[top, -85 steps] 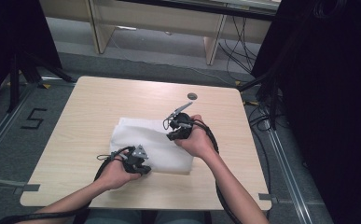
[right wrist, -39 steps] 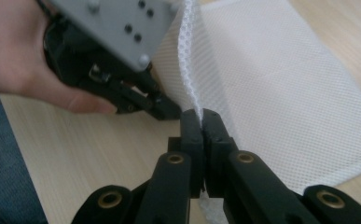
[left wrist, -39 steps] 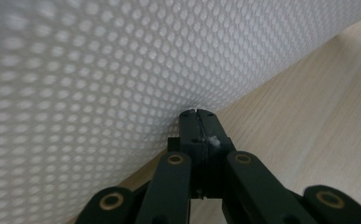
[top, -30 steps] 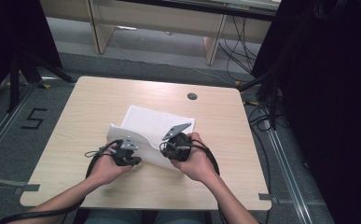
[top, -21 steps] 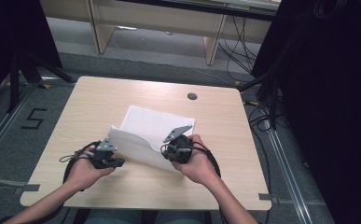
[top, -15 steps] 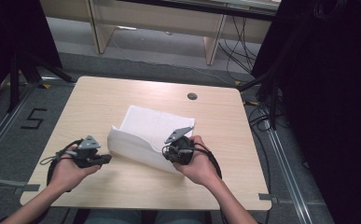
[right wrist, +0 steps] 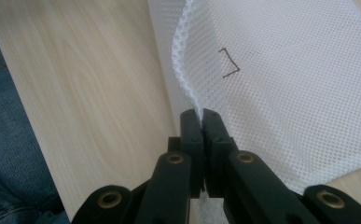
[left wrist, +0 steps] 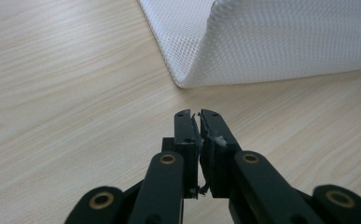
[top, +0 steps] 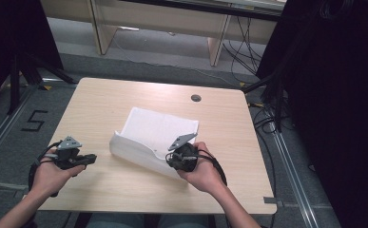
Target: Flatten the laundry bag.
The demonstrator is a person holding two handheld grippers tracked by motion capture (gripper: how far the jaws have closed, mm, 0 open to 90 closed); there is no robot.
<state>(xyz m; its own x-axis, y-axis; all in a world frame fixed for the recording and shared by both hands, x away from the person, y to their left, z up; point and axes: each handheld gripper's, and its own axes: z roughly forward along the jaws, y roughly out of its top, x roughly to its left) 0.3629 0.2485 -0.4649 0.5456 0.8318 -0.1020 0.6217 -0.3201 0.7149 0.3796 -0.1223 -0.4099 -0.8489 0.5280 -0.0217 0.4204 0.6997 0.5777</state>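
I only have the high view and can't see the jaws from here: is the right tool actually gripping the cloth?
Observer: Yes. The right tool is shut on a raised edge of the cloth, which is white mesh.
Operator: And the left tool?
Observer: The left tool has just been opening. Its jaws are a sliver apart with nothing between them, and the cloth's fold lies ahead of the tips, apart from them, on the table.
Operator: Any marking on the cloth?
Observer: A small dark angled mark, just beyond the gripped edge.

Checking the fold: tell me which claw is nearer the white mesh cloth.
Right. The right claw is clamped on the white mesh cloth edge; the left claw sits apart from it on the table, nothing between its jaws.
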